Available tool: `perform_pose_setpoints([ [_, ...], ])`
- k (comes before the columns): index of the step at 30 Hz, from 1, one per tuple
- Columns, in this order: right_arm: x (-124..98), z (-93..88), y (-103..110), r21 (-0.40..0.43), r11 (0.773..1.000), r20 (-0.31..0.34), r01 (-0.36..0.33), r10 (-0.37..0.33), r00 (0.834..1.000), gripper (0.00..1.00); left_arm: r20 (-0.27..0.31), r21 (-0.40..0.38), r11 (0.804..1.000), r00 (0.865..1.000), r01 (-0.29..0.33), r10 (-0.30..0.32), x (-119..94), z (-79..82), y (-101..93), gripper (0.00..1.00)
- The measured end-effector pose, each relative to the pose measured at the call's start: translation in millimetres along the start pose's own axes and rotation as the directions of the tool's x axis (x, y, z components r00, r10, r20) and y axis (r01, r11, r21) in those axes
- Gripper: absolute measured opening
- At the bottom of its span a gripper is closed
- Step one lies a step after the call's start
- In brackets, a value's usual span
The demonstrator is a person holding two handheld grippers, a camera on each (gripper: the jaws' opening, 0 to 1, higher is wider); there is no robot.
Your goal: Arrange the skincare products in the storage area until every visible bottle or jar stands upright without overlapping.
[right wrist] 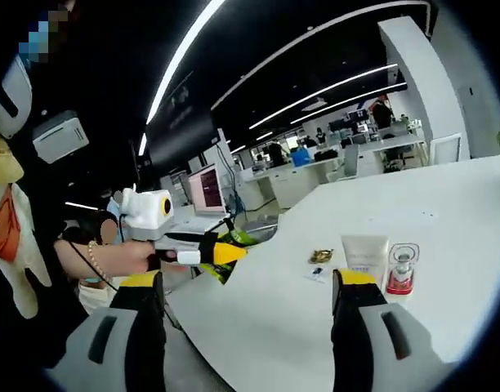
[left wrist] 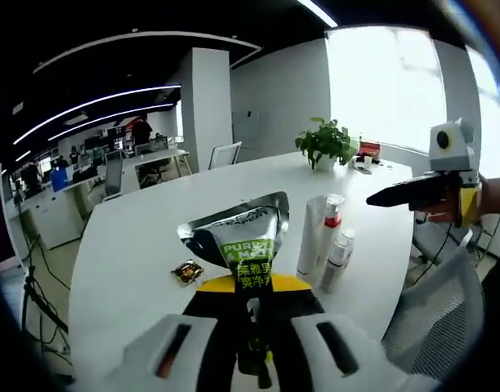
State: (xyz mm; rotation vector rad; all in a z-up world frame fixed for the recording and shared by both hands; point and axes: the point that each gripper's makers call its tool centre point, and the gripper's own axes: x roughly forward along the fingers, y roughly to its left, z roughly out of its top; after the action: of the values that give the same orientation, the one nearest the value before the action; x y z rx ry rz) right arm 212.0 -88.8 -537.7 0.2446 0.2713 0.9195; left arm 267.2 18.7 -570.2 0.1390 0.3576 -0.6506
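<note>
My left gripper (left wrist: 252,304) is shut on the lower edge of a silver and green pouch (left wrist: 238,241), which it holds up over the white table (left wrist: 144,237). To the right of the pouch, a white tube (left wrist: 312,237), a bottle with a red collar (left wrist: 332,222) and a smaller bottle (left wrist: 339,257) appear to stand close together. My right gripper (left wrist: 397,194) hovers open beyond them, empty. In the right gripper view its jaws are wide apart (right wrist: 250,322), with the tube (right wrist: 364,253) and the clear-capped bottle (right wrist: 401,269) just past the right jaw. The left gripper (right wrist: 193,251) and the pouch (right wrist: 235,243) are at the table's edge.
A small gold wrapper (left wrist: 187,272) lies on the table left of the pouch, also seen as the gold wrapper (right wrist: 320,256) near the tube. A potted plant (left wrist: 326,143) stands at the far end. A mesh chair (left wrist: 446,314) is beside the table's right edge.
</note>
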Motion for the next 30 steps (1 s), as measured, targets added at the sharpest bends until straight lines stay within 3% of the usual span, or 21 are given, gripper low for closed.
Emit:
perform_pose_setpoints([
  [5,14.4,5.6,9.4,0.069,0.996,0.043,-0.05,0.047,0.998,0.79,0.046,-0.004,0.998,0.997,0.058,-0.058,-14.1,13.2,-21.1,0.06],
  [10,25.2,6.1,17.1,0.073,0.994,0.038,-0.083,0.08,0.996,0.73,0.082,-0.005,0.995,0.992,0.101,-0.101,-24.3,25.1,-39.0,0.06],
  [16,36.0,25.5,24.2,0.151,0.98,0.137,-0.131,0.111,0.984,0.66,0.128,-0.007,0.986,0.978,0.169,-0.167,-37.4,38.1,-63.8,0.07],
  [18,40.3,33.1,27.0,0.216,0.964,0.185,-0.155,0.115,0.976,0.61,0.144,-0.007,0.985,0.975,0.173,-0.17,-41.1,41.8,-69.5,0.07],
  [28,43.1,45.9,32.5,0.287,0.943,0.265,-0.166,0.089,0.96,0.24,0.167,-0.018,0.982,0.969,0.186,-0.181,-46.1,47.4,-78.4,0.07],
  [30,44.0,46.1,34.2,0.292,0.942,0.272,-0.168,0.087,0.958,0.23,0.168,-0.024,0.983,0.97,0.18,-0.173,-46.4,48.9,-78.4,0.07],
])
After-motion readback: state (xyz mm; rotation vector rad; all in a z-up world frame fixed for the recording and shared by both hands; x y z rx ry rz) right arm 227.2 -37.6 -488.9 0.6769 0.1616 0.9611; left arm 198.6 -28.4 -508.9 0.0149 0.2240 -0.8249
